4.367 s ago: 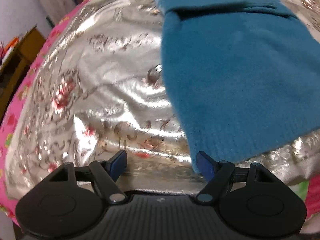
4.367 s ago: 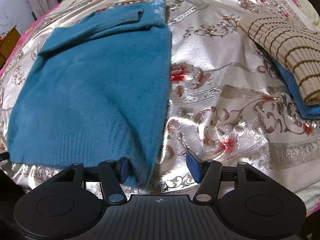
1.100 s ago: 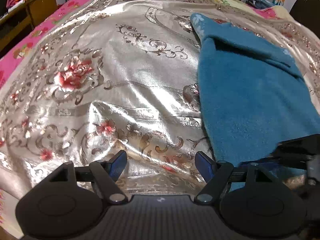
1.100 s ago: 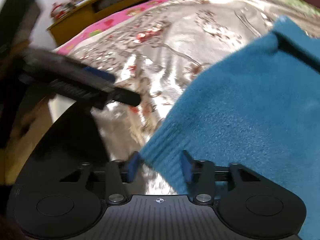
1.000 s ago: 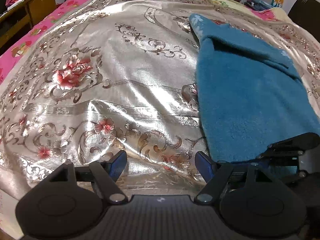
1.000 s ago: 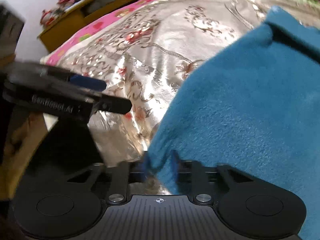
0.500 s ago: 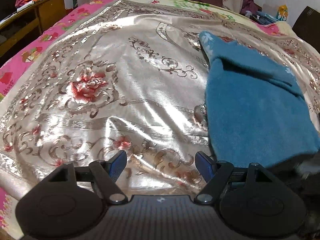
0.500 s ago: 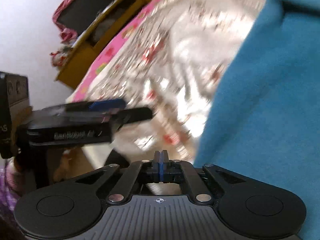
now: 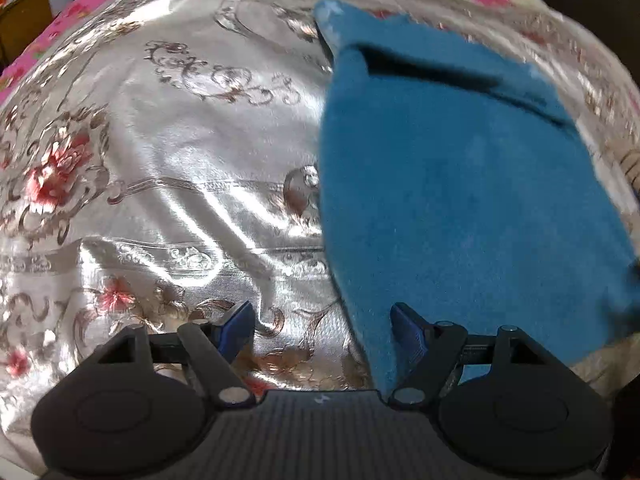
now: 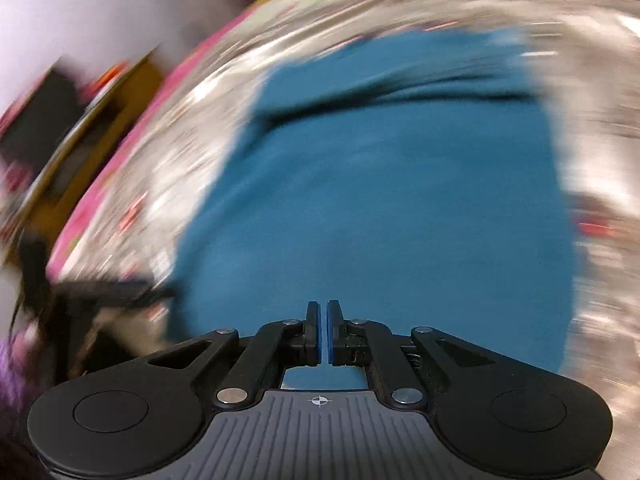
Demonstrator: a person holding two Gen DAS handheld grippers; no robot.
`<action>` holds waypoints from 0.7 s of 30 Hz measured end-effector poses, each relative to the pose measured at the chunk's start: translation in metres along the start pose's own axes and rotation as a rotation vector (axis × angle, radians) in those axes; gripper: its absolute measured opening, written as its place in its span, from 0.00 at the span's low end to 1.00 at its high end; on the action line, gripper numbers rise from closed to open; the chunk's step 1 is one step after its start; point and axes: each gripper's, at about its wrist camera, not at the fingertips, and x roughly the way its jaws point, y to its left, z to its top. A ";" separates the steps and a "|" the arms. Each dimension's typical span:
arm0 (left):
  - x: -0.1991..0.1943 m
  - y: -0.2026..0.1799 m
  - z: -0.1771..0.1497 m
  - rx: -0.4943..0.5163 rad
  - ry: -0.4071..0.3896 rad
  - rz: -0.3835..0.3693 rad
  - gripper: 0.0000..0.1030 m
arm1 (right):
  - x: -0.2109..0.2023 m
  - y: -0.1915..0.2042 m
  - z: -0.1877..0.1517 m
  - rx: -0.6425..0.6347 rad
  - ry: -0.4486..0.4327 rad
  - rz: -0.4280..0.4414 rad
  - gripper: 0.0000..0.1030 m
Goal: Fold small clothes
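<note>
- Teal sweater (image 9: 460, 200) fills right half of left wrist view, long axis running up-frame.
- Left gripper (image 9: 320, 328): jaws wide, near hem corner between them (unpinched), nearer hand.
- Right gripper (image 10: 323, 332): jaws closed, empty.

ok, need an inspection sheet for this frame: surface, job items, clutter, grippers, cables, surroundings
Surface: shiny silver floral bedspread, wrinkled, over a pink sheet.
Job's things: blue sweater, lying flat, sleeve folded across its top.
Clutter: nothing seen.
Grippers: left gripper open, the sweater's near corner between its jaws, not pinched; right gripper shut, empty, above the sweater; that view is motion-blurred.
Cables: nothing seen.
Surroundings: yellow wooden cabinet beside the bed.
</note>
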 end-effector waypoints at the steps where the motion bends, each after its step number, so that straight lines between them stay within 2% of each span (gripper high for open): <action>1: 0.002 -0.001 0.000 0.013 0.013 0.014 0.77 | -0.010 -0.017 -0.002 0.031 -0.028 -0.047 0.07; 3: 0.007 -0.003 0.002 0.033 0.041 0.048 0.79 | -0.010 -0.037 -0.008 0.049 -0.031 -0.140 0.07; 4: 0.009 -0.004 0.003 0.037 0.052 0.056 0.79 | 0.000 -0.044 -0.013 0.040 0.022 -0.163 0.07; 6: 0.009 -0.006 0.003 0.042 0.063 0.073 0.79 | 0.027 -0.044 -0.026 0.004 0.212 -0.172 0.07; 7: 0.007 -0.007 0.003 0.047 0.064 0.085 0.79 | 0.034 -0.038 -0.035 -0.046 0.270 -0.166 0.07; 9: 0.002 -0.011 0.002 0.059 0.061 0.109 0.79 | 0.033 -0.026 -0.042 -0.143 0.296 -0.160 0.07; 15: -0.023 -0.011 0.001 0.024 -0.003 0.082 0.79 | 0.002 -0.019 -0.017 -0.130 0.109 -0.087 0.07; 18: -0.030 -0.013 0.004 0.013 -0.047 0.051 0.79 | 0.009 -0.024 -0.010 -0.132 0.046 -0.072 0.08; 21: -0.025 -0.019 0.008 -0.002 -0.060 0.020 0.79 | 0.028 -0.033 -0.009 -0.154 0.010 -0.111 0.10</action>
